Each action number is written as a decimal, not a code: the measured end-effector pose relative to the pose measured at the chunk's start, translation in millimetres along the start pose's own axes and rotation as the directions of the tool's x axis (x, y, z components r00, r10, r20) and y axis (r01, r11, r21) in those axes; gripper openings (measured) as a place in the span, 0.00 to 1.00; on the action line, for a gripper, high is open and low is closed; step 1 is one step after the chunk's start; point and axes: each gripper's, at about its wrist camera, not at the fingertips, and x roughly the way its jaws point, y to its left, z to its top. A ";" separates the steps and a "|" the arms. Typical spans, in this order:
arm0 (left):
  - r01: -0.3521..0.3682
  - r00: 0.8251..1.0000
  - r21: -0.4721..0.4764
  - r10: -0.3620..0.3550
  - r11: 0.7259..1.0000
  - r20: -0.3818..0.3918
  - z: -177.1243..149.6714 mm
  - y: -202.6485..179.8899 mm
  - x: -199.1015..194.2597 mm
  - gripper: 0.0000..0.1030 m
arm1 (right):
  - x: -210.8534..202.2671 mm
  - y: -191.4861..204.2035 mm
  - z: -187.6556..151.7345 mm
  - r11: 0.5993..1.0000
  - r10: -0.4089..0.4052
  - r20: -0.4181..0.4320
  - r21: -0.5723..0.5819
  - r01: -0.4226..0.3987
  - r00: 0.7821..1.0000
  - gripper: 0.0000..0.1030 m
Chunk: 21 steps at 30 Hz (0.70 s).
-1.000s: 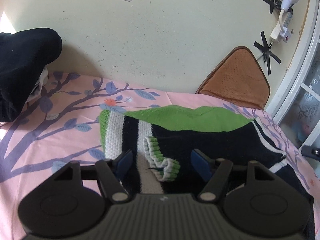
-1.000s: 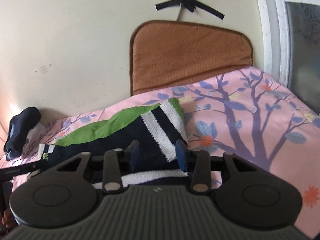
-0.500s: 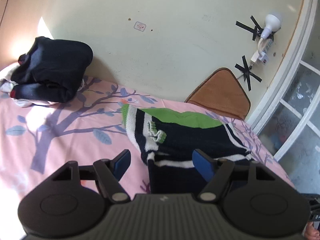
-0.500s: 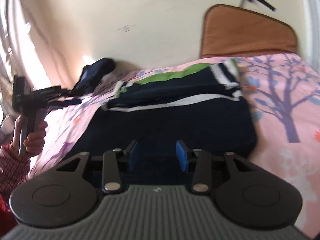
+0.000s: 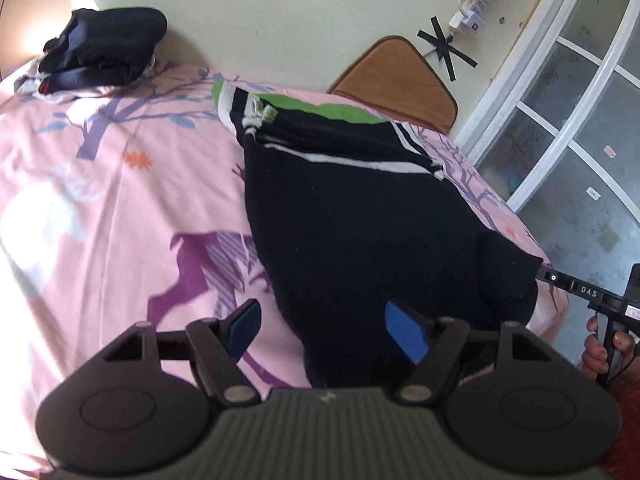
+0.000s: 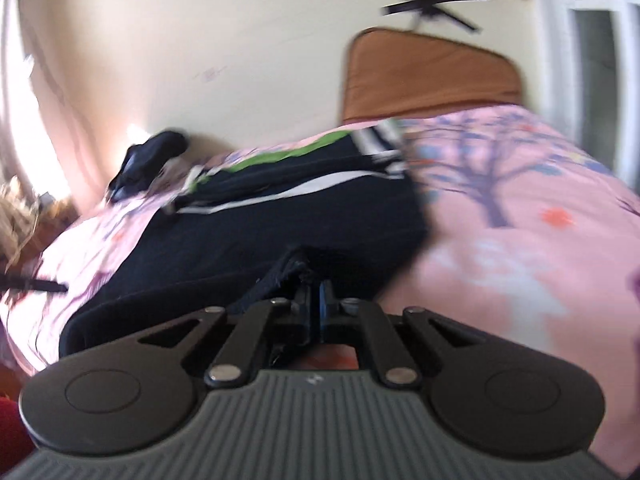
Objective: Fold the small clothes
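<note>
Left gripper point(image 5: 322, 334), nearest the left wrist camera, with blue-padded fingers point(image 5: 404, 338) spread wide and holding nothing; it hovers over the near edge of the pink bedsheet printed with purple trees point(image 5: 100, 200), one finger above bare sheet, the other above the garment's near hem. Right gripper point(image 6: 316, 316), seen in the blurred right wrist view, with its jaws pressed together on a raised pinch of dark fabric at the near right corner of the garment; in the left wrist view its black handle point(image 5: 584, 292) shows at the right edge of the bed. Dark navy knitted sweater with white and green stripes point(image 5: 360, 216), lying flat from the near edge of the bed toward the far edge, its navy body nearest, a white stripe across the middle, and its green-and-white striped part folded over at the far end. Brown padded cushion point(image 5: 400, 80), propped against the cream wall point(image 5: 300, 20) at the far right corner of the bed. Pile of dark folded clothes point(image 5: 104, 48), at the far left corner, well apart from the sweater.
</note>
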 end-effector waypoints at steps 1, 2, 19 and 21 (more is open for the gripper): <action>0.005 1.000 -0.018 -0.006 1.000 -0.016 -5.9 0.5 0.1 0.68 | -12.4 -10.7 -4.5 0.999 -0.035 0.004 0.022 0.035 0.999 0.07; 0.009 1.000 -0.032 -0.010 0.999 -0.029 -9.4 0.8 0.3 0.68 | -21.6 -20.1 -9.4 0.997 -0.058 -0.003 0.042 0.058 0.998 0.07; 0.069 0.985 -0.235 -0.104 0.970 -0.140 -48.8 5.9 4.0 0.78 | -68.7 -78.4 -20.2 0.967 0.050 0.180 0.236 -0.092 0.982 0.51; 0.091 0.976 -0.264 -0.138 0.960 -0.166 -50.7 6.3 13.8 0.78 | -68.7 -80.9 -17.9 0.961 0.070 0.193 0.251 -0.118 0.979 0.51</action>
